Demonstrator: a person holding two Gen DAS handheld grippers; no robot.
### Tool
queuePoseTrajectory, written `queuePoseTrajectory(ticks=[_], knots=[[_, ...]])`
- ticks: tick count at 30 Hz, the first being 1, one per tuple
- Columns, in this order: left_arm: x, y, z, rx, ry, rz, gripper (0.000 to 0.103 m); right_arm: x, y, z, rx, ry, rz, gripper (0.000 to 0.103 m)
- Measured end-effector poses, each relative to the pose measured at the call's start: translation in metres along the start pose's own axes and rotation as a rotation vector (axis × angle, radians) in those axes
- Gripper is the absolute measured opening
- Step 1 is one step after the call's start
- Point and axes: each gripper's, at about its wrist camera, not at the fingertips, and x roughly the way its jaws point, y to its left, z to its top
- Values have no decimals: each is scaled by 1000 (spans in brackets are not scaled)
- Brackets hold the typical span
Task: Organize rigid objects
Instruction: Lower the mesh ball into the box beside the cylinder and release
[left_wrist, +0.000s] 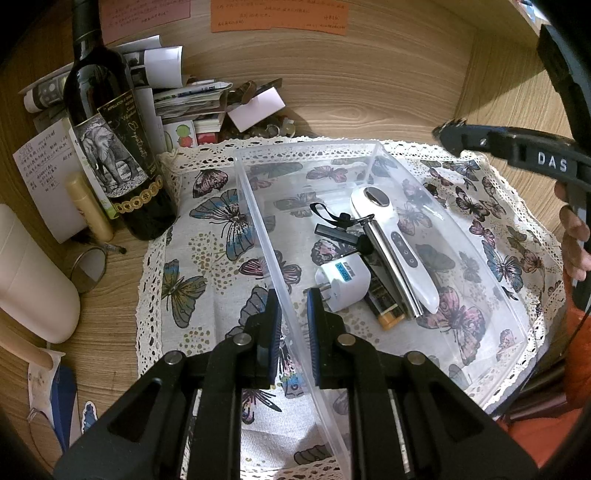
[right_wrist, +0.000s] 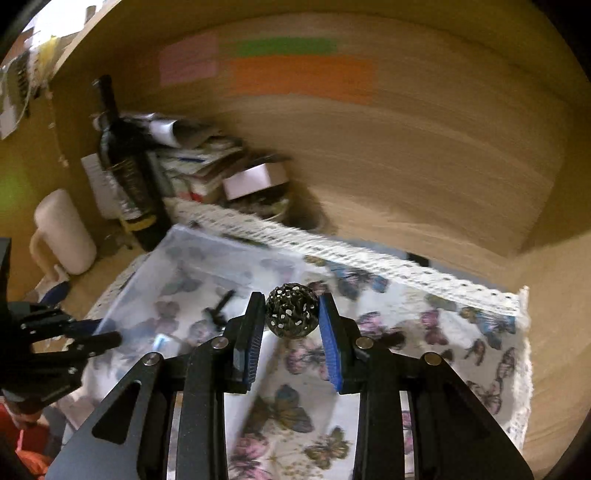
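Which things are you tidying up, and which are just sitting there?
Being tidied: clear plastic box, held by the left gripper; lattice ball in the right gripper; white plug adapter; white handheld device.

Just sitting: wine bottle, paper pile, butterfly cloth.

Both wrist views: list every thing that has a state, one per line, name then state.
left gripper: shut on the bin's near wall.
right gripper: shut on the ball, held above the cloth.
clear plastic bin: upright, lidless, partly filled.
perforated metal ball: gripped, not yet in the bin.
white handheld device: lying flat in the bin.
white plug adapter: lying in the bin.
wine bottle: upright beside the cloth.
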Motion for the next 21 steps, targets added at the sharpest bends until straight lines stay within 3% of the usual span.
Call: queuePoseTrajectory(ticks=[12, 21], knots=[[0, 0, 0, -1, -1, -1, 13, 31, 43, -24, -112, 129, 105, 27], [0, 0, 0, -1, -1, 0, 13, 35, 48, -29, -160, 161, 80, 27]])
